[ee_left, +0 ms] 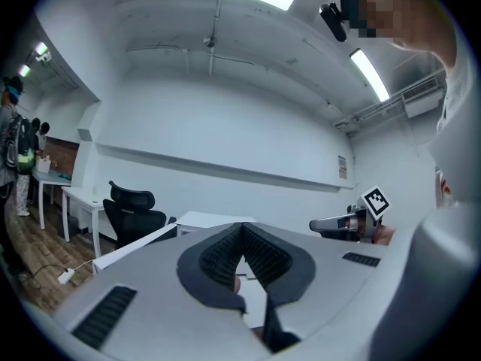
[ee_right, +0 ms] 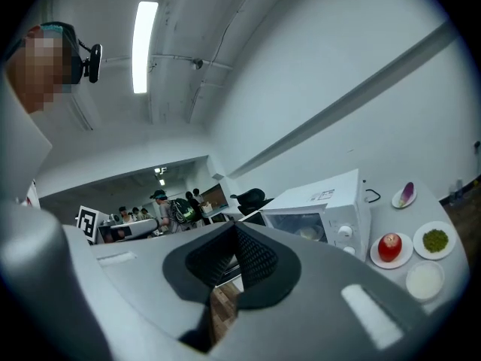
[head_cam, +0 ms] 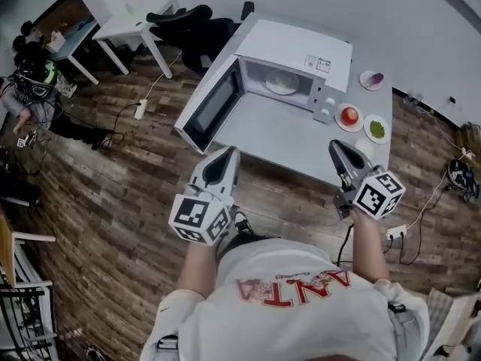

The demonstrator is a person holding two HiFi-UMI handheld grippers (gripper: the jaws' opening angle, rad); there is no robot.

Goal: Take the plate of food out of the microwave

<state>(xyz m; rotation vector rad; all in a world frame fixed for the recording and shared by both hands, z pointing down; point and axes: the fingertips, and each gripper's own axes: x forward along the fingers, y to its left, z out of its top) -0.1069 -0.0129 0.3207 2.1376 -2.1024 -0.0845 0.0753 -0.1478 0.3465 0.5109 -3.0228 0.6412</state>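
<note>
The white microwave (head_cam: 297, 55) stands on a grey table (head_cam: 278, 138) with its door (head_cam: 214, 107) swung open to the left. Inside it rests a white plate of pale food (head_cam: 282, 85), also seen through the opening in the right gripper view, plate (ee_right: 307, 233). My left gripper (head_cam: 227, 155) hovers near the table's front edge, just right of the open door, jaws shut and empty (ee_left: 242, 228). My right gripper (head_cam: 336, 149) hangs over the table's front right part, jaws shut with nothing in them (ee_right: 234, 230). Both are well short of the microwave's opening.
Right of the microwave sit a plate with a red apple (head_cam: 349, 116), a plate of green food (head_cam: 376, 128), a small dish with something purple (head_cam: 371, 80) and a white dish (ee_right: 425, 280). Black office chairs (head_cam: 188, 25) stand behind. People stand at far left (head_cam: 34, 81).
</note>
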